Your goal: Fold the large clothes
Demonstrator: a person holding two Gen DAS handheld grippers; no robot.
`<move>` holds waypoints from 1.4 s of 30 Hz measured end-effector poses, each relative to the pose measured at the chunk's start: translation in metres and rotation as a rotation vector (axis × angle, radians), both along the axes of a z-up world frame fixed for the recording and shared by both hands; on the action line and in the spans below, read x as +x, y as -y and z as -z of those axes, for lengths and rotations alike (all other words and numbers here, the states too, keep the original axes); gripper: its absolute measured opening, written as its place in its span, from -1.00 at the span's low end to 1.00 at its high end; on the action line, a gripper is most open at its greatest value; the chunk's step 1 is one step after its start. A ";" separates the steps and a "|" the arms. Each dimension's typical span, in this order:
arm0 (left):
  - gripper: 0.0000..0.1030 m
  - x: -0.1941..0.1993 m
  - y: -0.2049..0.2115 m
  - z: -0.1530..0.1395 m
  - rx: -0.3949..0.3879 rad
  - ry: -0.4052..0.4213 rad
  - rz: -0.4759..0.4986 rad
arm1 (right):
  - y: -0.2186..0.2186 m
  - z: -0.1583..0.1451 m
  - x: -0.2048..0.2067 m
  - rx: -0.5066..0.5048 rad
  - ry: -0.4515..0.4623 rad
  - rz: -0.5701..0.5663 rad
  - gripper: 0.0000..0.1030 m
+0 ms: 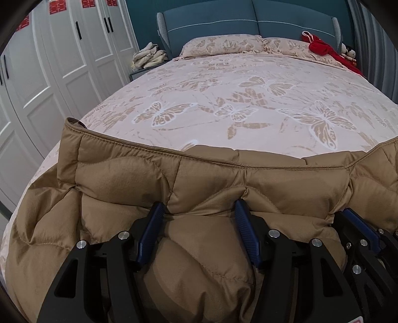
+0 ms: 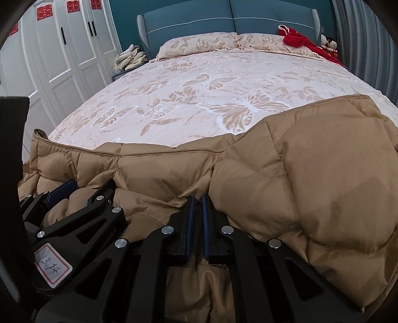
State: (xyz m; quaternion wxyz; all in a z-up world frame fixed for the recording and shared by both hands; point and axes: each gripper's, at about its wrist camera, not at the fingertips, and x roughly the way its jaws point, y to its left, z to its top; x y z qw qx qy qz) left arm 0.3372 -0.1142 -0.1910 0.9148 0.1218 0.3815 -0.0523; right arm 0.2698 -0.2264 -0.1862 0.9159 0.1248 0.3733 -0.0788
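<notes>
A tan quilted down coat (image 1: 204,179) lies spread across the foot end of a bed (image 1: 223,82), its stitched hem edge running from the bed's left side to its right. The puffy panels bunch up near both cameras, and on the right side of the bed the coat mounds higher.

The left tongs (image 1: 199,213) stand spread, their blue-padded fingers (image 1: 151,228) on either side of a thick fold of the coat; the padding bulges between them and the blue pads press against it. The right tongs (image 2: 198,198) are pressed almost together, pinching a thin ridge of the coat's fabric between their blue pads. The two tongs sit just beside each other near the foot edge of the bed, each one showing at the edge of the other's view. A white label with a red border and handwriting (image 2: 52,265) is stuck on the body of the left tongs.

The bed wears a pale pink cover printed with tan butterflies. Two matching pillows (image 1: 221,44) lie at the head end against a teal upholstered headboard (image 1: 248,20). A red garment (image 1: 321,46) rests on the right pillow, with small dolls (image 1: 348,53) beside it. A heap of cream fabric (image 1: 149,56) sits on a nightstand at the bed's left head corner. White wardrobe doors (image 1: 62,49) with red paper cutouts line the left wall
</notes>
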 end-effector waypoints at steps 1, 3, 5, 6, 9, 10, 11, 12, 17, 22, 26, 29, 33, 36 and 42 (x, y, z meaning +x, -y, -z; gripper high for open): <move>0.13 0.000 0.000 0.000 -0.002 0.003 -0.001 | 0.000 0.000 0.000 0.000 0.002 0.000 -0.93; 0.13 0.001 0.000 0.001 -0.005 0.006 -0.003 | 0.000 0.001 0.000 0.000 0.005 0.000 -0.93; 0.13 0.001 0.000 0.001 -0.006 0.009 -0.004 | 0.000 0.001 0.000 0.001 0.007 0.001 -0.93; 0.13 0.001 0.000 0.002 -0.008 0.010 -0.005 | 0.000 0.002 0.000 0.001 0.007 0.001 -0.93; 0.13 0.000 0.000 0.002 -0.010 0.015 -0.007 | 0.000 0.002 0.000 0.000 0.009 0.001 -0.93; 0.13 0.000 0.000 0.002 -0.011 0.016 -0.007 | 0.000 0.001 0.000 0.000 0.009 0.001 -0.93; 0.13 0.000 -0.001 0.003 -0.012 0.018 -0.008 | 0.000 0.001 0.000 0.000 0.010 0.002 -0.93; 0.13 0.000 0.000 0.003 -0.013 0.019 -0.009 | 0.000 0.002 0.000 0.000 0.010 0.002 -0.93; 0.14 -0.001 -0.001 0.004 -0.016 0.027 -0.012 | 0.001 0.001 -0.001 -0.001 0.017 0.004 -0.93; 0.15 0.000 -0.001 0.004 -0.016 0.033 -0.017 | 0.002 0.002 0.000 -0.003 0.034 0.010 -0.94; 0.14 0.001 0.000 0.001 -0.007 0.020 -0.015 | 0.002 0.001 0.000 0.002 0.036 0.007 -0.94; 0.18 0.003 -0.010 -0.012 -0.057 -0.054 0.000 | 0.007 -0.005 0.002 0.042 0.011 -0.007 -0.92; 0.37 -0.025 -0.066 -0.050 -0.200 -0.142 -0.010 | 0.010 -0.031 -0.009 0.075 -0.058 0.012 -0.79; 0.45 -0.059 -0.119 -0.073 -0.261 -0.136 -0.068 | 0.001 -0.065 -0.055 0.106 -0.018 0.018 -0.54; 0.48 -0.100 -0.213 -0.065 -0.323 -0.218 -0.257 | -0.036 -0.085 -0.111 0.090 -0.035 -0.017 -0.44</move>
